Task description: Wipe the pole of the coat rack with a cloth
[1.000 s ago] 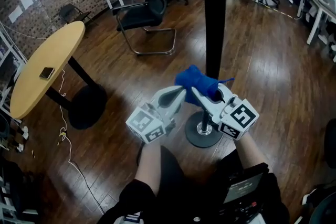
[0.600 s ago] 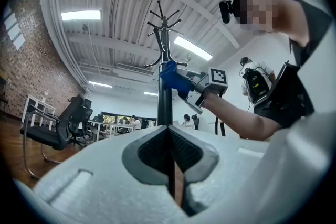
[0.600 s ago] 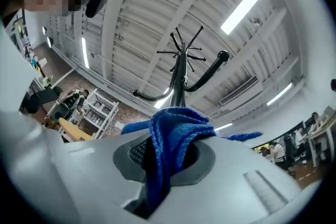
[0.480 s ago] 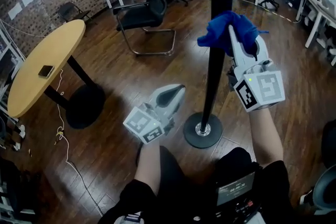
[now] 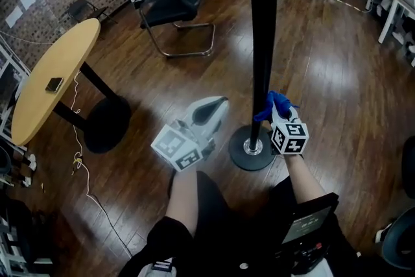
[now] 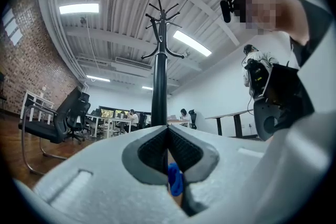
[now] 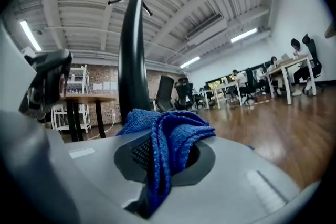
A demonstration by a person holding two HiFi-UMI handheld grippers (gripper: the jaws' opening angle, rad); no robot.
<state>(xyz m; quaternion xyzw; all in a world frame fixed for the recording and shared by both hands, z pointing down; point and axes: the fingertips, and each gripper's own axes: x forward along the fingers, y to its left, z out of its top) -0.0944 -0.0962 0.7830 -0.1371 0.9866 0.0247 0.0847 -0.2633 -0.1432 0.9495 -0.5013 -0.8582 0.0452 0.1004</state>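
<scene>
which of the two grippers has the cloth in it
The right gripper: its jaws are shut on the blue cloth, low by the coat rack pole. The left gripper is shut on nothing, off to the pole's side.

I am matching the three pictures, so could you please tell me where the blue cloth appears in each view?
Head view: the blue cloth is right of centre, low beside the coat rack pole, held in the right gripper.
Left gripper view: a small blue patch, probably the cloth, low at centre beyond the shut left gripper.
Right gripper view: centre, clamped in the gripper.
Shared landmark: the pole, upright in all three.
</scene>
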